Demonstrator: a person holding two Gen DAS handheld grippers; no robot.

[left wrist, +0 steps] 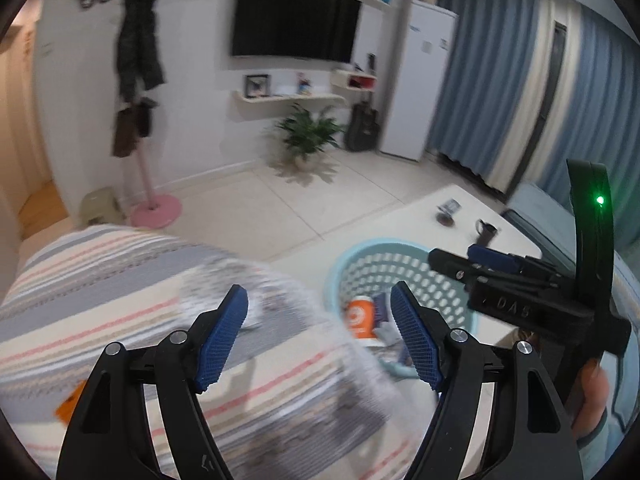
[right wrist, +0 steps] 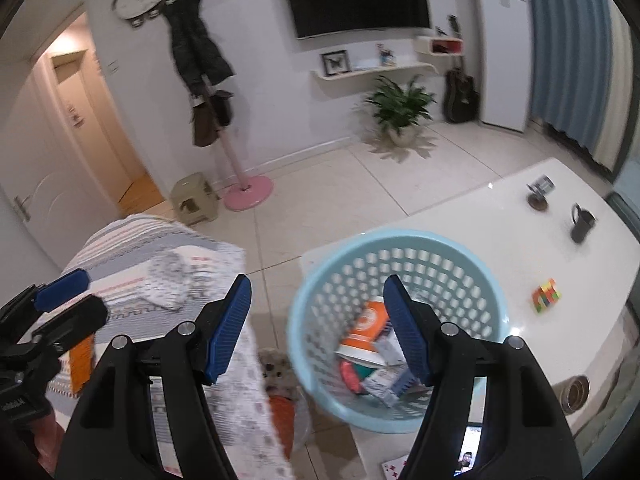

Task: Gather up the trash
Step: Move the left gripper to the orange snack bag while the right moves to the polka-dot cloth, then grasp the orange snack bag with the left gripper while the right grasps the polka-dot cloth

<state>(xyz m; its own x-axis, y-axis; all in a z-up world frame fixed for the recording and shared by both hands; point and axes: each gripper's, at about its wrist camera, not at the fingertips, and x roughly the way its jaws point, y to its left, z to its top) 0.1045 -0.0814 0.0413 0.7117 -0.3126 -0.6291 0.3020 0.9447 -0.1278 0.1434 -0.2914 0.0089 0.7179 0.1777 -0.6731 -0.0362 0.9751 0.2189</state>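
Between picks; both claws empty
Left claw and right claw wide open, holding nothing; basket on bench has trash; next likely the cube.

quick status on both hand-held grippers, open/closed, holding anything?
Left hand-held gripper: open, nothing between the pads.
Right hand-held gripper: open, empty, over the blue basket.

The left gripper and the right gripper are seen held side by side, angled downward, jaws spread wide with nothing gripped between the blue pads. A hand is glimpsed on the right handle.
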